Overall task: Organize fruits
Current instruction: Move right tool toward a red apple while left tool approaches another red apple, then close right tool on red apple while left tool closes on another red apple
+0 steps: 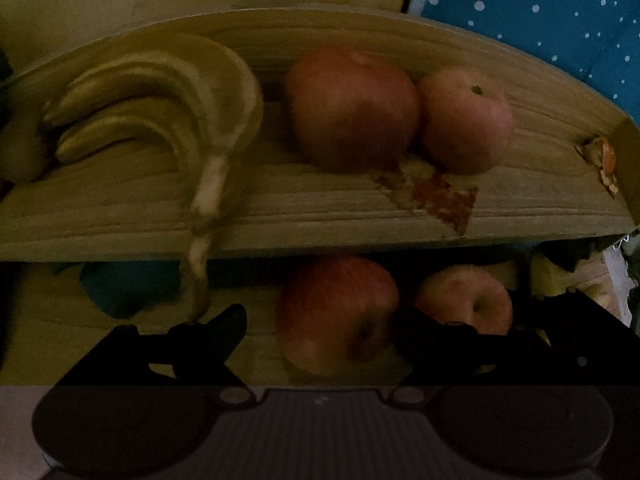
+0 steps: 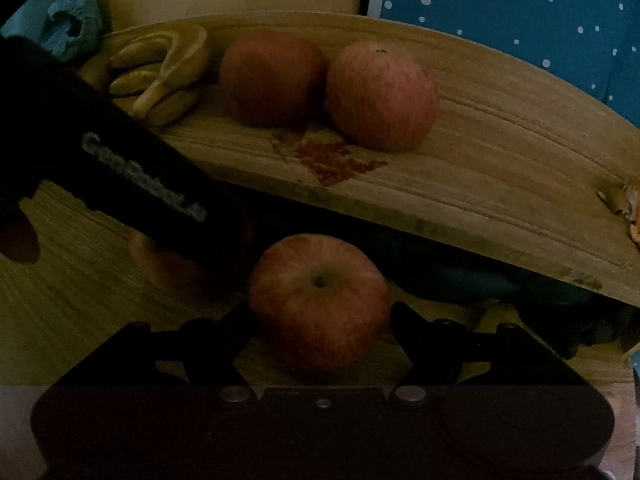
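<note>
Both jaws spread around apples (image 2: 320, 300); neither clamped.

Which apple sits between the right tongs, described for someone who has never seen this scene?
Find the raised wooden board carrying bananas and two apples. Look below its front edge, on the lower surface: two more apples lie there. The right tongs straddle the right-hand apple, the only one showing its dimple to the right wrist camera.

Upper board (image 1: 520, 216) is carrying banana bunch (image 1: 160, 100) at left and two apples (image 1: 352, 108) touching, right of it. Below, on lower surface (image 2: 80, 280), two more apples (image 1: 336, 316) are sitting side by side, one (image 2: 320, 300) lying between right gripper (image 2: 320, 324) fingers.
</note>
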The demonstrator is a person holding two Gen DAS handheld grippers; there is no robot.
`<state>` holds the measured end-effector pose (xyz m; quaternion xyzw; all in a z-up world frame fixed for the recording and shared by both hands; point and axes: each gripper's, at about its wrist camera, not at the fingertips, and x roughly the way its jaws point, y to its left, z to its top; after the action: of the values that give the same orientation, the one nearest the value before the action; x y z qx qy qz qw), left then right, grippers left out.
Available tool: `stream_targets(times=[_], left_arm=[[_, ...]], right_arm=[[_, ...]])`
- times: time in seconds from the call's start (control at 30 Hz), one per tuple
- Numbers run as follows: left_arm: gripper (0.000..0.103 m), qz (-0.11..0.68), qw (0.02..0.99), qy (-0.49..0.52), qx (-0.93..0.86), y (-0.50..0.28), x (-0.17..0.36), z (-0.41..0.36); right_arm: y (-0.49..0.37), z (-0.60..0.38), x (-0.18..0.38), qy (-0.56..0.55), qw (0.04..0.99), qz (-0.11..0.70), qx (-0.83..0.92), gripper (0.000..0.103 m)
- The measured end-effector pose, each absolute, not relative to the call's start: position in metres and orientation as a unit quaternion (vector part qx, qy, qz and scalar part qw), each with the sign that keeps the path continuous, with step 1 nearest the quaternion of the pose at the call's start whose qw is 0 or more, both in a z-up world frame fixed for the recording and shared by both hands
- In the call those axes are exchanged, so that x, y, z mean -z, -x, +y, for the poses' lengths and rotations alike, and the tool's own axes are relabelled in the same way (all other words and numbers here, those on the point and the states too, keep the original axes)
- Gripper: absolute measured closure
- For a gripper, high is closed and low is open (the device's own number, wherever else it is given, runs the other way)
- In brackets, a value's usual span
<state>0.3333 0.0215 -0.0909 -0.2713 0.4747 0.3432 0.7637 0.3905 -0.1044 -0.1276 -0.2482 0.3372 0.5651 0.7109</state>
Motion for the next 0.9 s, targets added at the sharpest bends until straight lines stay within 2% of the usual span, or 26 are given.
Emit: stream_targets(times=[0.17, 0.4, 0.47, 0.9], left_arm=[[0.017, 0.483, 0.762, 0.267, -0.339, -0.343, 0.096, 0.023], [0.024, 0.489, 0.762, 0.277, -0.322, -0.348, 0.105, 0.026], [0.030, 0.484, 0.767, 0.283, -0.313, -0.347, 0.105, 0.028], [0.031, 0.492, 0.778, 0.271, -0.281, -0.302, 0.103, 0.018]], right_arm=[[-0.394, -0.102, 0.129, 0.234, 0.711, 0.344, -0.567, 0.033], [-0.395, -0.102, 0.131, 0.222, 0.720, 0.349, -0.557, 0.034], [-0.393, -0.103, 0.130, 0.221, 0.723, 0.349, -0.554, 0.034], [-0.361, -0.119, 0.124, 0.213, 0.734, 0.364, -0.532, 0.034]])
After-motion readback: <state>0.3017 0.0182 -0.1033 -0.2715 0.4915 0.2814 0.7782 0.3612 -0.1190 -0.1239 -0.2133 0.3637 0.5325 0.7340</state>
